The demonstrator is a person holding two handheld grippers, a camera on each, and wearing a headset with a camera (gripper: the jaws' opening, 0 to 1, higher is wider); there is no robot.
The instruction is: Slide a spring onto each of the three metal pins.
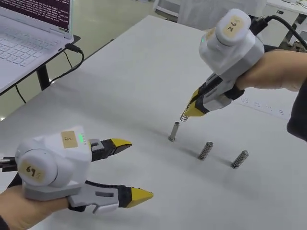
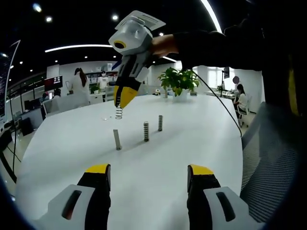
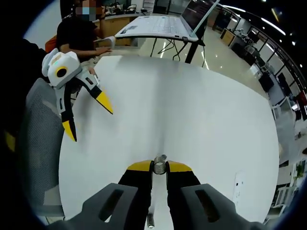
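Steel spring is pinched at its upper end between the yellow tips of the right gripper. Its lower coils hang free below the tips, just above the bare pin, with a gap between them. Second pin and third pin each carry a spring and stand upright on the white table. Left gripper: jaws spread wide, holding nothing, low over the table, well apart from the pins.
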